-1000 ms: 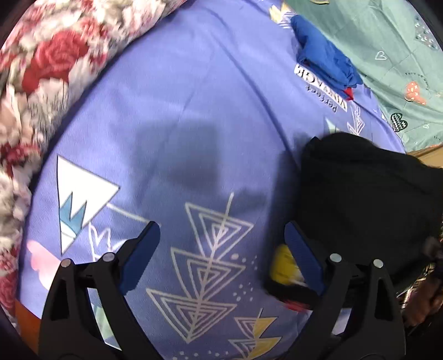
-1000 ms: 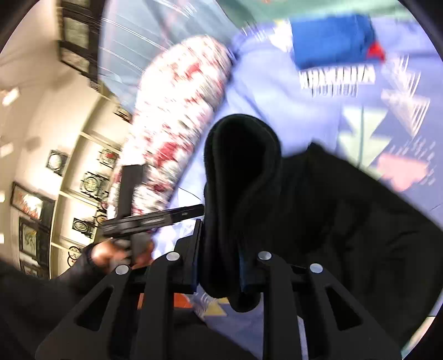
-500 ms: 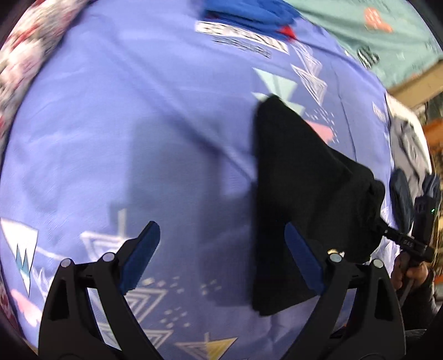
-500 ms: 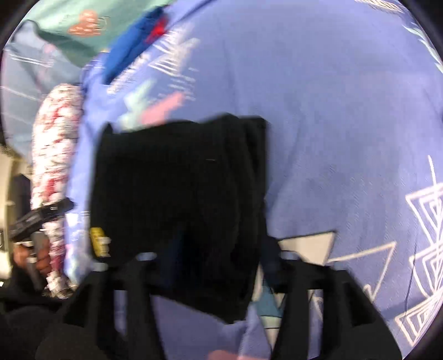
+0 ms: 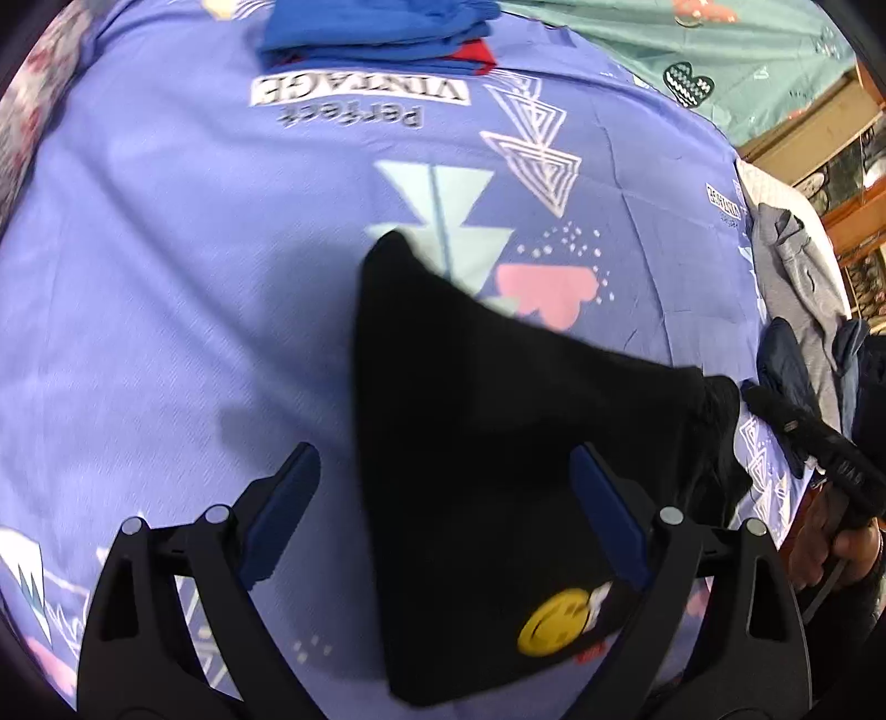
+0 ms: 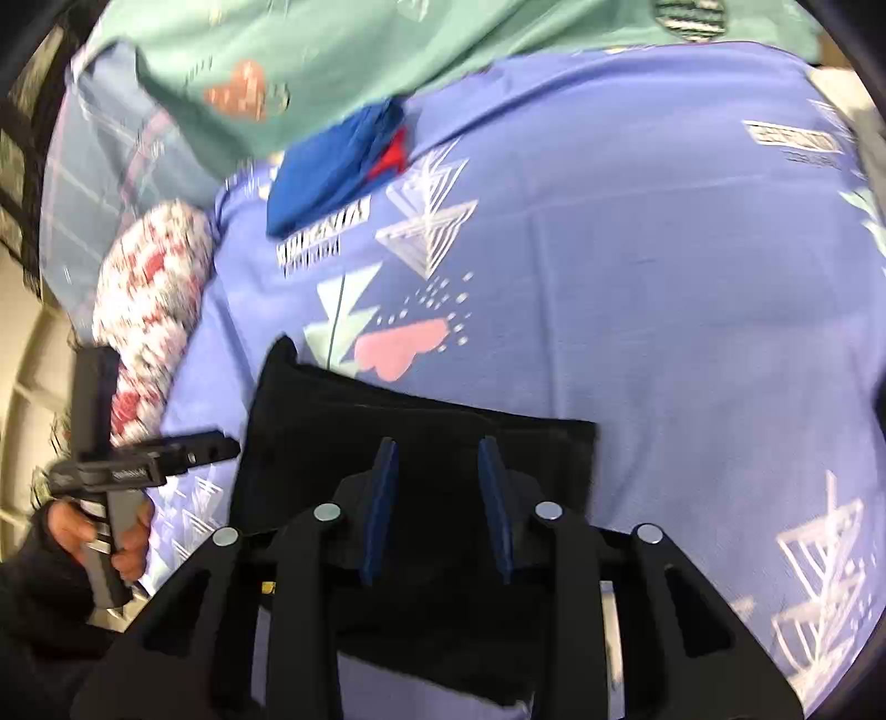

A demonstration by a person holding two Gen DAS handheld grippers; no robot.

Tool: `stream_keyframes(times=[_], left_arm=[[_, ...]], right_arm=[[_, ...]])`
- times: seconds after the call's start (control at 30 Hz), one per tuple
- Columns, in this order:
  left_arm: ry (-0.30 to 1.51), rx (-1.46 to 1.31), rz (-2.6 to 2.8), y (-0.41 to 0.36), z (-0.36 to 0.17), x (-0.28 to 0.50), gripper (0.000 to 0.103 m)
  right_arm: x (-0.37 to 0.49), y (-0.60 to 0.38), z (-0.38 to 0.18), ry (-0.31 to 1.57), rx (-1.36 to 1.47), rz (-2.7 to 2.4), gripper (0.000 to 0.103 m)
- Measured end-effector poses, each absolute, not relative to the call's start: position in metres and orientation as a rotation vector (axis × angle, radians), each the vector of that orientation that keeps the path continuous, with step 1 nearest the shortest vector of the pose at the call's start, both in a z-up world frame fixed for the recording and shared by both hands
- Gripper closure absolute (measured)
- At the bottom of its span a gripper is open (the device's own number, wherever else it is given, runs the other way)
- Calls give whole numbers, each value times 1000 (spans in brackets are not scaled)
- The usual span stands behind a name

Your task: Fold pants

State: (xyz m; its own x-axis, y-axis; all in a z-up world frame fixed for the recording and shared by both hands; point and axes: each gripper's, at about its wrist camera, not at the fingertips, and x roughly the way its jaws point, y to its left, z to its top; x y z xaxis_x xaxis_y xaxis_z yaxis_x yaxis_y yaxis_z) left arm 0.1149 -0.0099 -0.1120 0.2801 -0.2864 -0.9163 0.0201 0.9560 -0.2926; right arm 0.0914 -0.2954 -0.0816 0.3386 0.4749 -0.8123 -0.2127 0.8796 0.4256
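Nearest, at the bottom of the left wrist view: spread wide and gripping nothing, as shown by the left gripper [image 5: 443, 459], with blue pads [image 5: 277, 504] well apart above the cloth. Directly beneath and ahead of that claw: the black pants [image 5: 470, 387], folded into a compact bundle on the purple bedsheet [image 5: 166, 249], smiley patch [image 5: 554, 620] at the near end, far corner pointing away. Judged as lying with the long axis roughly along the left claw's line of sight, so crosswise to the right gripper [image 6: 437, 446]. Seen from the right wrist: jaws part-way apart with black fabric filling the gap (impossible to say whether pinched or merely lying below). Judged nearer the cloth on the right side, at the bundle's right edge, with bunched fabric touching or just beside that claw's tip in the left view. Probably near the end of the fold, with only settling or one more halving across the long axis left. Farther off on the sheet: a folded blue garment [image 5: 376, 33], well apart from the pants. To the right, grey clothes [image 5: 797, 277]; beyond, a green sheet [image 6: 332, 55] and a floral bolster [image 6: 149, 288].
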Motion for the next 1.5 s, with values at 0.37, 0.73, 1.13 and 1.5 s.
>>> stream_keyframes(times=[0.37,0.73,1.13,1.5], left_arm=[[1358,-204,-65,3,-141,129,9],[1401,-249,-44,17,-162,97,7],[1429,-415,-312,18,-140,99,10],[1530,-566,-445,6,-180,98,30]], right_arm=[[92,-302,-101,1187,250,359,92],[21,-298,-129,1343,215,418,85],[36,-379,-114,1329,576,311,29],[26,-388,-163,1322,880,412,29]])
